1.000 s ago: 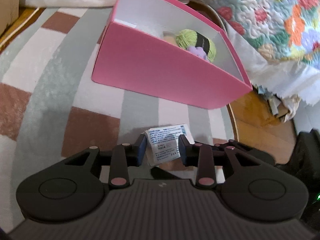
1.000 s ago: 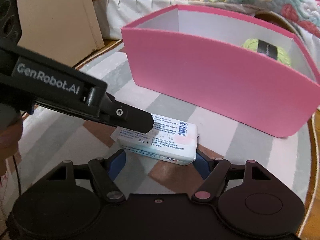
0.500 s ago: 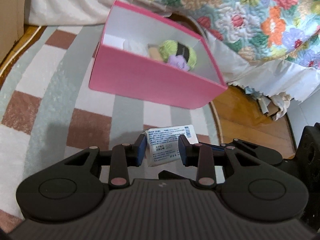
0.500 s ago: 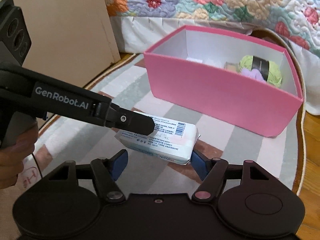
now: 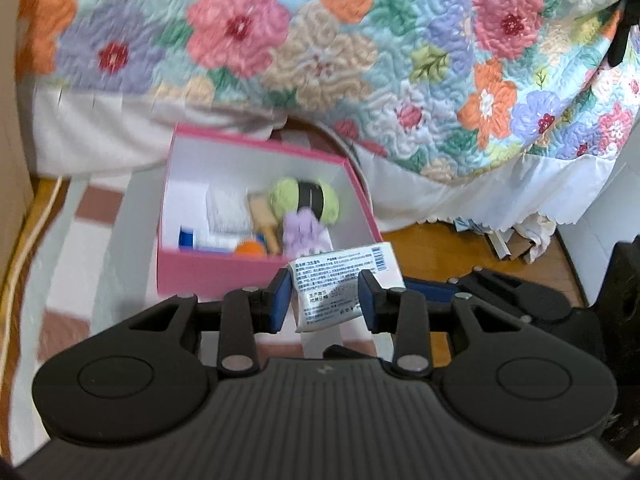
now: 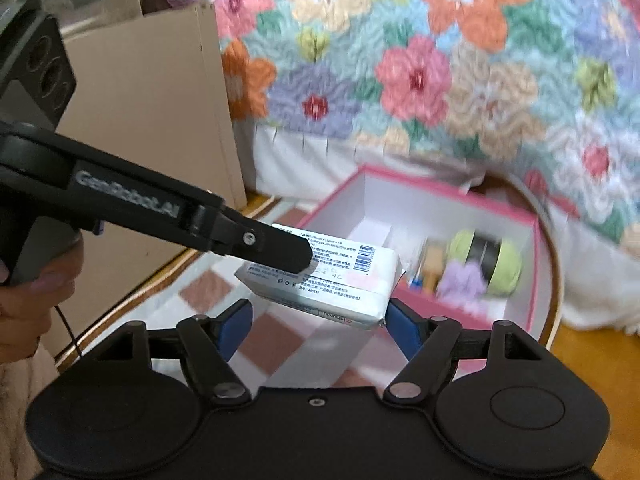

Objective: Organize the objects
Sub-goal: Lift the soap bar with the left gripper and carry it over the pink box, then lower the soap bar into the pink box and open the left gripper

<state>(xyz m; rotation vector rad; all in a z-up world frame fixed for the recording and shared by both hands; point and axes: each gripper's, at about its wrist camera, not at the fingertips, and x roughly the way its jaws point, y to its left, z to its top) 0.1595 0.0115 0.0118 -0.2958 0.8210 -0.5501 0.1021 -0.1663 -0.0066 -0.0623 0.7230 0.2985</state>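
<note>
A white printed packet (image 5: pixel 344 280) hangs in the air in front of the pink box (image 5: pixel 192 276). My left gripper (image 5: pixel 324 296) is shut on one end of it across its thin side. In the right wrist view the packet (image 6: pixel 340 280) lies lengthwise between my right gripper's (image 6: pixel 316 316) blue pads, which still touch its ends while the jaws are opening. The left gripper's black finger (image 6: pixel 280 252) lies over its top. The pink box (image 6: pixel 440 192) holds a green yarn ball (image 5: pixel 304 200), a purple piece (image 5: pixel 304 232), a wooden brush and other small things.
A floral quilt (image 5: pixel 320 60) with a white skirt hangs over the bed behind the box. A cardboard panel (image 6: pixel 152 120) stands on the left. The box sits on a striped rug (image 5: pixel 92 240), with wood floor (image 5: pixel 440 248) to the right. A person's hand (image 6: pixel 24 300) grips the left handle.
Both grippers have risen together with the packet off the rug. The pink box now lies lower and farther, its inside showing, and the quilt fills the upper view.
</note>
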